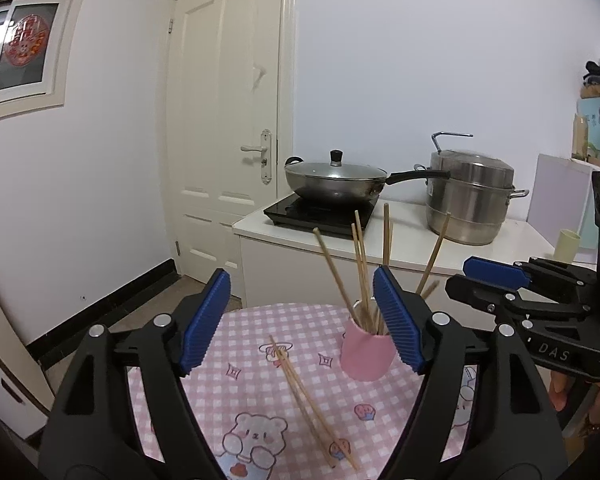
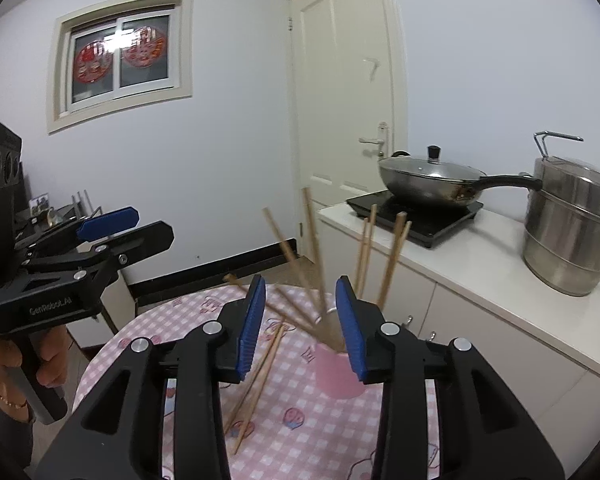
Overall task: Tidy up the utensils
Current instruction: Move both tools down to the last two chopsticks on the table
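Note:
A pink cup (image 1: 365, 356) stands on the pink checked tablecloth (image 1: 260, 392) and holds several wooden chopsticks (image 1: 360, 264) that lean outward. Two loose chopsticks (image 1: 308, 396) lie flat on the cloth in front of the cup. My left gripper (image 1: 300, 316) is open and empty, above the cloth, its right finger beside the cup. My right gripper (image 2: 300, 328) is open and empty, above the cup (image 2: 336, 376) and the loose chopsticks (image 2: 260, 376). Each gripper shows in the other's view: the right one (image 1: 496, 274), the left one (image 2: 108, 218).
A white counter (image 1: 400, 248) behind the table carries an induction hob with a lidded wok (image 1: 336, 180) and a steel steamer pot (image 1: 470, 196). A closed door (image 1: 224, 120) and a window (image 2: 120, 56) are in the walls. A pale cup (image 1: 566, 244) stands on the counter's right.

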`<state>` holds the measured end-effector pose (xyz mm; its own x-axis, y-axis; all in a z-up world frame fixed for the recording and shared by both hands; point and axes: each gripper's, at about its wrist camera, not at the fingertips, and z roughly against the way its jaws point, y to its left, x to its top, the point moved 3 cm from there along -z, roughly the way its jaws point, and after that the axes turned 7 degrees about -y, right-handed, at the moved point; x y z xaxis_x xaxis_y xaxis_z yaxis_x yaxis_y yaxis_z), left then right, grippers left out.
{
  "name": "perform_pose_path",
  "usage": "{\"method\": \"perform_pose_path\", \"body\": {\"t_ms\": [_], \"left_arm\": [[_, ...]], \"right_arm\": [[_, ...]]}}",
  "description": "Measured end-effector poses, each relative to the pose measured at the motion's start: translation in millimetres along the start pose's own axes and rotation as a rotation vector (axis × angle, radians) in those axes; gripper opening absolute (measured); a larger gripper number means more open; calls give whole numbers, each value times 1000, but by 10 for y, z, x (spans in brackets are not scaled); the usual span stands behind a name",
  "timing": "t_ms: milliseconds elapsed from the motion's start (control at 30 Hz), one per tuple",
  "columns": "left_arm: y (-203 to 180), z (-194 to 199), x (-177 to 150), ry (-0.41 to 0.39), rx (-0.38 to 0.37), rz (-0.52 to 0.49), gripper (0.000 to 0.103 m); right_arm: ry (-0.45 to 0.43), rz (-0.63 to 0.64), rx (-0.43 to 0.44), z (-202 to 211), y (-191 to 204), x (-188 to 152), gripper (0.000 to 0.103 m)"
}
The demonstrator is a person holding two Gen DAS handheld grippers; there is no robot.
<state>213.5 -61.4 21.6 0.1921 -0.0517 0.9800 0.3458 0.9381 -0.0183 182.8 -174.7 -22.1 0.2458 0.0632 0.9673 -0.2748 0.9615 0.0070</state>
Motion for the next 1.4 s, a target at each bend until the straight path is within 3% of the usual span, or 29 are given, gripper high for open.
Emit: {"method": "perform_pose_path", "body": {"t_ms": [467, 700, 933, 1400], "left_arm": [[356, 208, -605, 57, 88, 44, 79], [626, 122, -1031, 175, 102, 104, 81], [756, -63, -1397, 296, 115, 137, 82], [751, -471, -1773, 418, 124, 133, 82]], "right_arm": [[74, 18, 53, -177, 377, -484, 38], [150, 17, 73, -366, 528, -762, 38], [247, 64, 38, -679, 655, -1038, 38], [420, 75, -25, -1226, 536, -1411, 38]]}}
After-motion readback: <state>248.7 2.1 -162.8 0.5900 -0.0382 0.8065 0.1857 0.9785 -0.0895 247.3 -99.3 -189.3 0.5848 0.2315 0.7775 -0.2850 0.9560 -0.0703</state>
